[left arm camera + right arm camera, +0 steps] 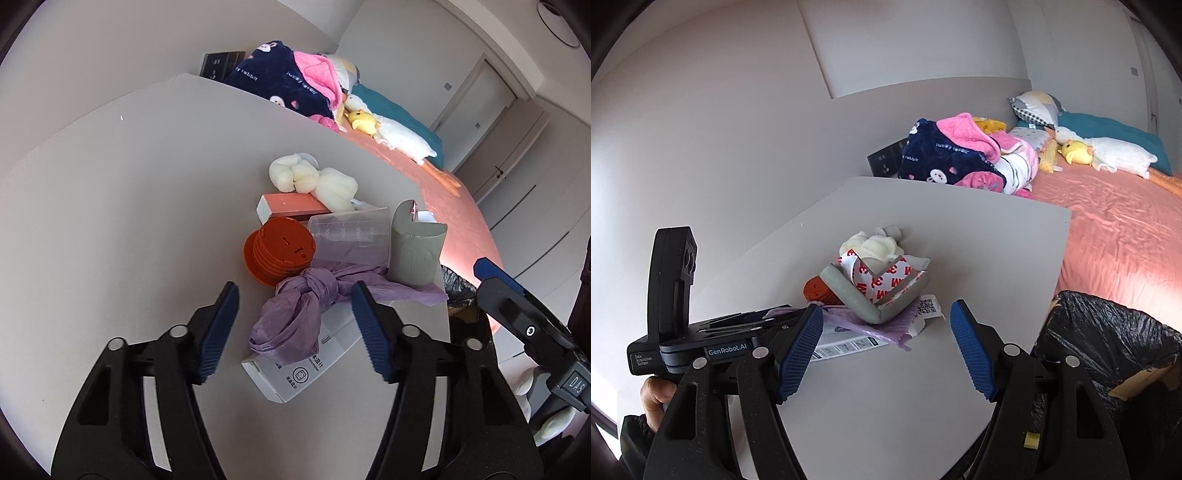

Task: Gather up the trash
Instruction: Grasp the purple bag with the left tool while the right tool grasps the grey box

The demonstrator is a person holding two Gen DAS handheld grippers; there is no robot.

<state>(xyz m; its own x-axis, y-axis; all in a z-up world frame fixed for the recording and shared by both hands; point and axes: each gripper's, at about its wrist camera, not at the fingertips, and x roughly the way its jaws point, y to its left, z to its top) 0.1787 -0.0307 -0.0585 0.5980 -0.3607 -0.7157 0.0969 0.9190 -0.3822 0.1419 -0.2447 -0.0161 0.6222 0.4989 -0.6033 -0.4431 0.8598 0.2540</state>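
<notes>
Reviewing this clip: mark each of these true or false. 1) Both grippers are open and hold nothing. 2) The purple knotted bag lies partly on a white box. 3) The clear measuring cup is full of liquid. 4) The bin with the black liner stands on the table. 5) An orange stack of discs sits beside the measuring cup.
1) True: the left gripper and the right gripper are both open and hold nothing.
2) True: the purple knotted bag rests over the white box.
3) False: the clear measuring cup looks empty.
4) False: the bin with the black liner stands beside the table, between it and the bed.
5) True: the orange stack of discs sits beside the cup.
</notes>
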